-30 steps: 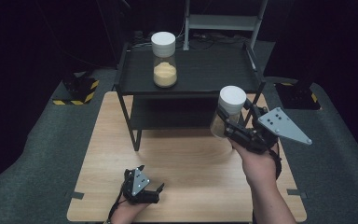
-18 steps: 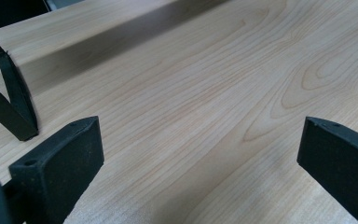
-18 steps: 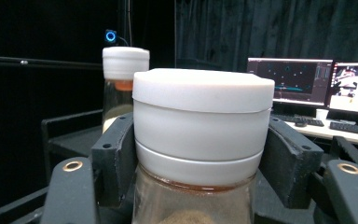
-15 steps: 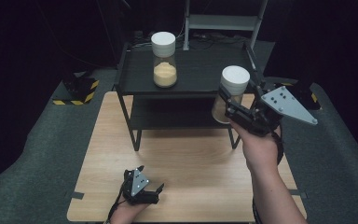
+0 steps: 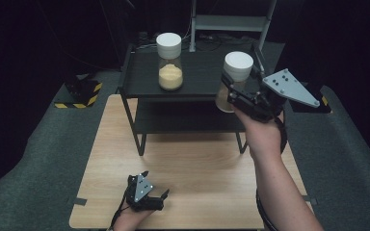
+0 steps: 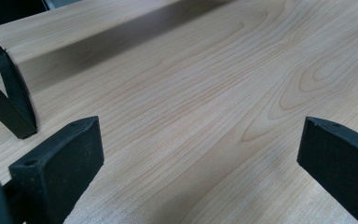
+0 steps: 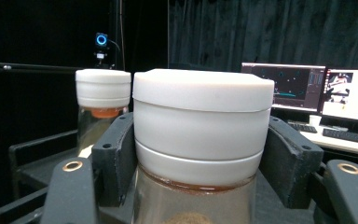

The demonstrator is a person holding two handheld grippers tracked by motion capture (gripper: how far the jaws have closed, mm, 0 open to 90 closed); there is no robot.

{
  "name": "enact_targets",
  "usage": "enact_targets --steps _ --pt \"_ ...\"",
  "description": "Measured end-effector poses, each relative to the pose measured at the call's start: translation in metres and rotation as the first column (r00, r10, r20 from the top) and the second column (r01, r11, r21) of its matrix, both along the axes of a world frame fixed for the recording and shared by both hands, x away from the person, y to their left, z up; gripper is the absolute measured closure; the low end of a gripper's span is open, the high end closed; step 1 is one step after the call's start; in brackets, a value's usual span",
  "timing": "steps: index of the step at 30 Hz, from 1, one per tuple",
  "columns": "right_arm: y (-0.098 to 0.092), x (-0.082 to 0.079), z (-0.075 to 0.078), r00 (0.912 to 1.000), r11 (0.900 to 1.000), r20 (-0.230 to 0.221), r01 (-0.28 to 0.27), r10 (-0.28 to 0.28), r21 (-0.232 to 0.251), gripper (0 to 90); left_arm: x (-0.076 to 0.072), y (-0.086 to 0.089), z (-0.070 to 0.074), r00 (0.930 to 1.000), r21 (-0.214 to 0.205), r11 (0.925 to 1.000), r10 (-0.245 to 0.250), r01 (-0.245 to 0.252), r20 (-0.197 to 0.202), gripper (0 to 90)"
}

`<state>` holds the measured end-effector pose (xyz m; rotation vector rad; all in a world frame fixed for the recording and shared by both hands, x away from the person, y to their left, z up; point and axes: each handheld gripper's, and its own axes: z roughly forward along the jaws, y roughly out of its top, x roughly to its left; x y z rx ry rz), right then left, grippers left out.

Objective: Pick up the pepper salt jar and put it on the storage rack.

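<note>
- The held jar (image 5: 234,79) is clear glass with a thick white screw lid, and a tan powder sits in its lower part; the right gripper view shows a brownish ring just under the lid (image 7: 203,109).
- It is up in the air at the right front edge of the black shelf rack (image 5: 139,77), above the wooden bench (image 5: 197,173), upright or nearly so.
- The right tongs (image 5: 233,94) are clamped on the jar, one black jaw pressed to each side just below the lid.
- The left tongs (image 5: 149,195) rest low on the bench near its front edge, jaws spread wide with nothing between them; the left gripper view has bare wood grain between the pads (image 6: 63,161).
- A second jar (image 5: 169,67), same white lid, yellowish powder, stands on the rack's top shelf, well apart from the held one.
- The right gripper view adds lit monitors (image 7: 307,91) and a keyboard behind the jars; the left gripper view shows a black rack leg (image 6: 11,105) standing on the bench.
</note>
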<state>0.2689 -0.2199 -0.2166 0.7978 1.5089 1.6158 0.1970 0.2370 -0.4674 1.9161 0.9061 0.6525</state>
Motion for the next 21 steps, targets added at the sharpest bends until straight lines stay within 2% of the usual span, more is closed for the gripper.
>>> enact_targets --steps 21 --pt "0.021 0.044 0.016 0.9999 0.9998 0.004 0.017 -0.017 -0.008 33.5 0.001 0.001 0.000 0.9999 0.002 0.9999 -0.017 0.017 -0.002 0.6"
